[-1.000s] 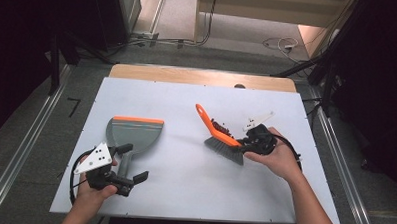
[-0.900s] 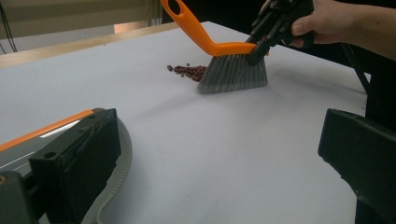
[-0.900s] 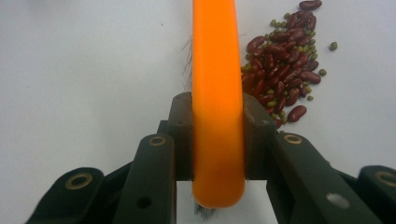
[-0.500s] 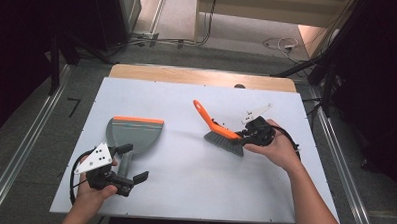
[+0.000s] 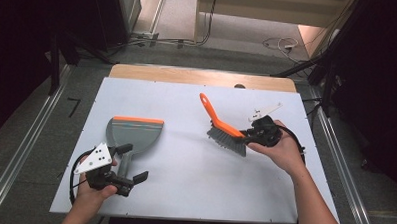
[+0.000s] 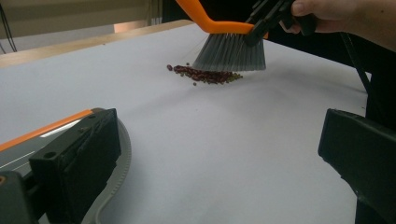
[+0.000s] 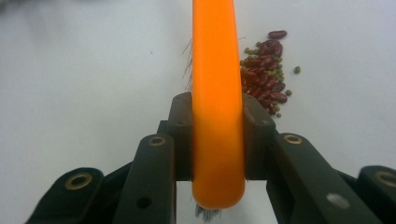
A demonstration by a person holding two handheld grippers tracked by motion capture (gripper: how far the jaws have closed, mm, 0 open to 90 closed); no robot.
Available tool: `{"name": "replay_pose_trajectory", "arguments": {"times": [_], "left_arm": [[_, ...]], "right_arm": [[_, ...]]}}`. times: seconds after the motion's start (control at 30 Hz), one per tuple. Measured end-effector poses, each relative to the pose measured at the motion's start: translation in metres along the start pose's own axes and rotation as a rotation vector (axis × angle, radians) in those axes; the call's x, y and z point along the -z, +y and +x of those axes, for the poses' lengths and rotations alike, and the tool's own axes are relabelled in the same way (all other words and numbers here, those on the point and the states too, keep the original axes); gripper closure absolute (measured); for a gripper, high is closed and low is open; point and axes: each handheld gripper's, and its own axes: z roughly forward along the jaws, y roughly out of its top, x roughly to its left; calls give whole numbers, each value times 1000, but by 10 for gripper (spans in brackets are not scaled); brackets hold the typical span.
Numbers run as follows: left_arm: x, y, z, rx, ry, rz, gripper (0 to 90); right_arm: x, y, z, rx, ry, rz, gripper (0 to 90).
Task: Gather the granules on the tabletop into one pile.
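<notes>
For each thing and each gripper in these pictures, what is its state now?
Brush: held up, bristles just above the beans.
Beans: loose small pile on the table.
Dustpan: flat on the table, not gripped.
Left gripper: open, near the dustpan handle.
Right gripper: shut on the brush.

No text, label, brand, number or sign can be read on any object seen in these three views.

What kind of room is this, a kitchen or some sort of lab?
Likely a lab or recording studio, not a kitchen: a bare white table between metal floor rails, dark curtains around it, loose cables on the floor, and a person's hands working handheld grippers.
</notes>
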Motion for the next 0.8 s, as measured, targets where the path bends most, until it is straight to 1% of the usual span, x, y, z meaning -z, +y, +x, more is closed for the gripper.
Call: {"name": "replay_pose_trajectory", "arguments": {"times": [0.07,0.3,0.43,0.5,0.57,0.63,0.73,0.8], "left_arm": [[0,0,0,0,1,1,0],[-1,0,0,-3,-2,4,0],[-1,0,0,-1,-2,5,0],[-2,-1,0,-1,-2,3,0],[-2,-1,0,0,-2,3,0],[-2,0,0,-1,-1,6,0],[-2,-1,0,1,-1,5,0],[-2,-1,0,1,0,6,0]], "right_arm": [[4,-2,2,-23,-24,-13,681],[10,-11,10,-103,-69,-34,681],[13,-17,13,-172,-78,-54,681],[16,-19,14,-194,-83,-59,681],[19,-23,16,-219,-106,-67,681],[22,-26,16,-266,-128,-82,681],[27,-34,17,-319,-133,-109,681],[30,-39,18,-345,-144,-122,681]]}}
